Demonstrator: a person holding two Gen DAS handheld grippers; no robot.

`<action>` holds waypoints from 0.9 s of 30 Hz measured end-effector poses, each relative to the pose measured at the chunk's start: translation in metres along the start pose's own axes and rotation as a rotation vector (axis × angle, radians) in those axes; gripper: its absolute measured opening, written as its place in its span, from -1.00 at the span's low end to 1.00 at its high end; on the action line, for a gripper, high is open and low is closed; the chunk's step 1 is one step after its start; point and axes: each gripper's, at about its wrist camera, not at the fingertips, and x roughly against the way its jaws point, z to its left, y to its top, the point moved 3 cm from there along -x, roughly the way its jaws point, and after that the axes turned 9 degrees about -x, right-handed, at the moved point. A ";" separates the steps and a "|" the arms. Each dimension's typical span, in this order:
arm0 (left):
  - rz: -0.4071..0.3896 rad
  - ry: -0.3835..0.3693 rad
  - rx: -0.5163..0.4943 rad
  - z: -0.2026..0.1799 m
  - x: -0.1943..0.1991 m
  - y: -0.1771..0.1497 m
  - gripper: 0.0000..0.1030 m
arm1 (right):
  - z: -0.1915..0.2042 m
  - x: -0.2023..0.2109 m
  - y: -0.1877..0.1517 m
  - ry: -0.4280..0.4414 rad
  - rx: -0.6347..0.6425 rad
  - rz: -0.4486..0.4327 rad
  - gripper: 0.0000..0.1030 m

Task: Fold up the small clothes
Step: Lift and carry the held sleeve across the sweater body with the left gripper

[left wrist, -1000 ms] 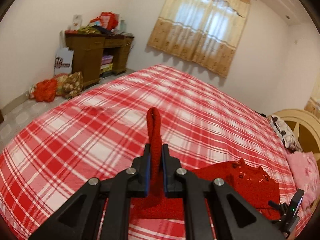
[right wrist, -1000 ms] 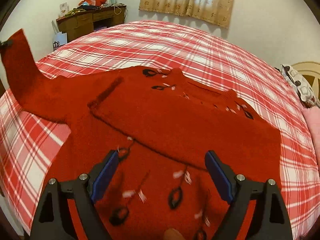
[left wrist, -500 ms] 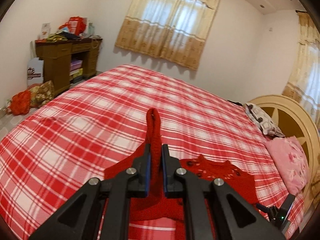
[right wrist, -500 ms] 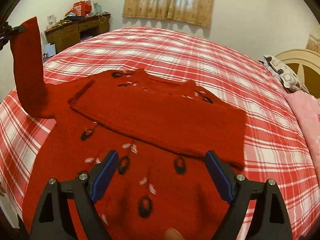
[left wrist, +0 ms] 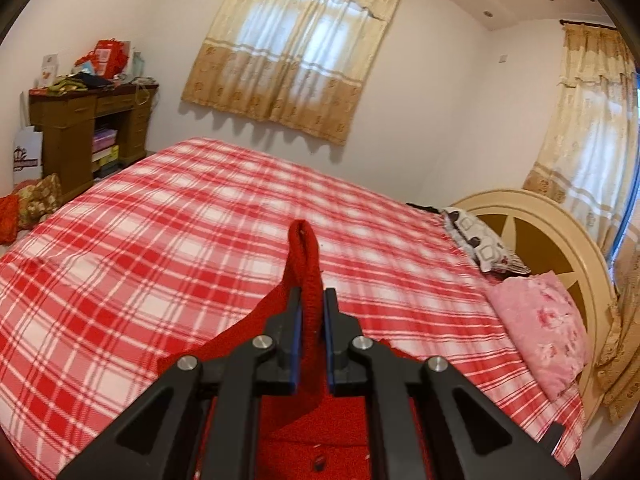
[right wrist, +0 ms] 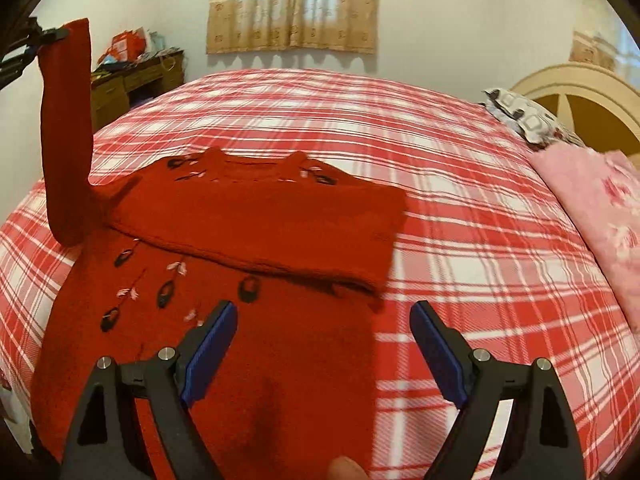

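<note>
A small red knitted sweater (right wrist: 224,304) with dark and pink embroidery lies flat on the red-and-white plaid bed (right wrist: 460,216). One sleeve (right wrist: 260,232) is folded across its chest. My left gripper (left wrist: 308,312) is shut on the cuff of the other sleeve (left wrist: 306,264) and holds it up high; in the right wrist view that sleeve (right wrist: 66,132) rises at the far left, with the left gripper (right wrist: 48,34) at its top. My right gripper (right wrist: 324,328) is open and empty, hovering over the sweater's lower right edge.
A pink pillow (right wrist: 596,216) and a patterned pillow (right wrist: 524,120) lie by the cream headboard (left wrist: 532,232) on the right. A cluttered brown desk (left wrist: 88,132) stands by the far wall at the left, with bags (left wrist: 28,204) on the floor. Curtains (left wrist: 292,48) hang behind.
My left gripper has carried the raised sleeve to the right, over the sweater's body. My right gripper has shifted right toward the sweater's right edge and stays open.
</note>
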 end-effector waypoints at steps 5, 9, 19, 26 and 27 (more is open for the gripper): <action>-0.021 -0.037 -0.033 -0.033 -0.011 0.017 -0.82 | -0.018 0.002 -0.008 -0.001 -0.038 -0.002 0.71; -0.034 -0.082 -0.077 -0.069 -0.020 0.027 -0.82 | -0.026 0.000 -0.015 0.006 -0.056 0.003 0.71; -0.012 -0.180 -0.146 -0.139 -0.048 0.022 -0.82 | -0.043 -0.001 -0.029 0.028 -0.116 -0.002 0.71; 0.010 -0.171 -0.224 -0.186 -0.080 -0.017 -0.82 | -0.050 -0.004 -0.037 0.035 -0.166 -0.013 0.71; 0.012 -0.150 -0.262 -0.196 -0.088 -0.030 -0.82 | -0.052 -0.003 -0.038 0.037 -0.178 -0.021 0.72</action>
